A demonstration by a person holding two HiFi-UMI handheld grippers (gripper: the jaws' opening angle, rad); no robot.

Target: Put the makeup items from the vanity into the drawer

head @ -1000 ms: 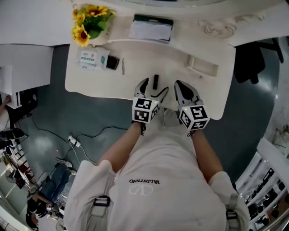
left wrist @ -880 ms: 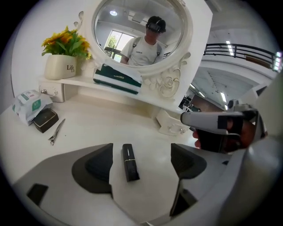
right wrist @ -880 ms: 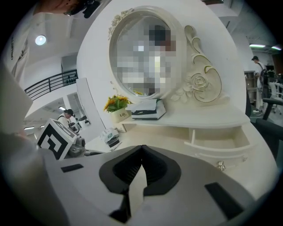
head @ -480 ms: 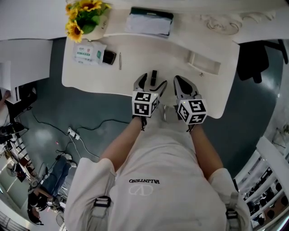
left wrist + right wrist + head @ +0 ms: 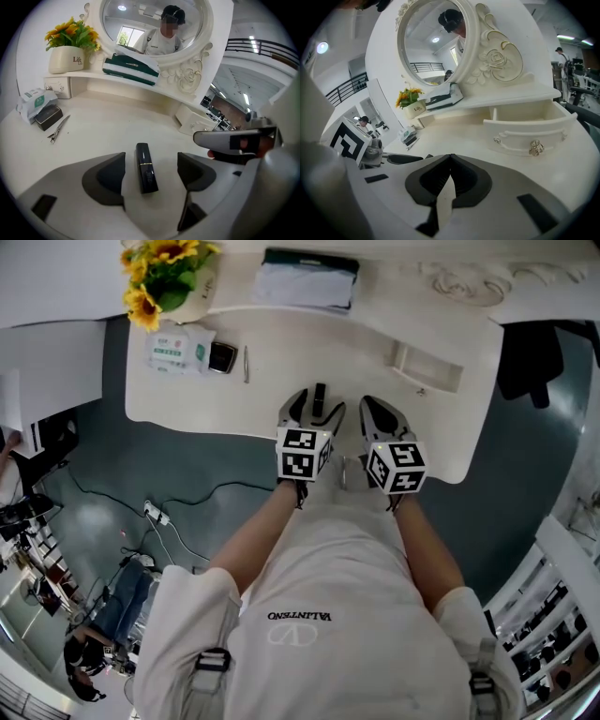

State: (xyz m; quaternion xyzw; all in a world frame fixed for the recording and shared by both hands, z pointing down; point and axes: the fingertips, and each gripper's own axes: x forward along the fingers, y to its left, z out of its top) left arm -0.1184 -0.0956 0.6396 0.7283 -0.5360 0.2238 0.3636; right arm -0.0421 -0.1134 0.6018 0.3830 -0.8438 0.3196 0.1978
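Lipstick [image 5: 146, 168], a slim black tube with a thin gold band, lies flat on the white table [image 5: 108, 131]. It points lengthwise between the fingers [image 5: 110, 177] of the left gripper [image 5: 151, 158]. Those fingers stand wide, with a gap showing on each side of the tube, and they have just been closing a little. Just to the right, the right gripper [image 5: 450, 158] has its fingers pressed together with nothing between them. Farther right on the table sits a small open drawer [image 5: 525, 126]. At the far left lie metal tweezers [image 5: 58, 129], a dark case [image 5: 48, 116] and a packet [image 5: 33, 99].
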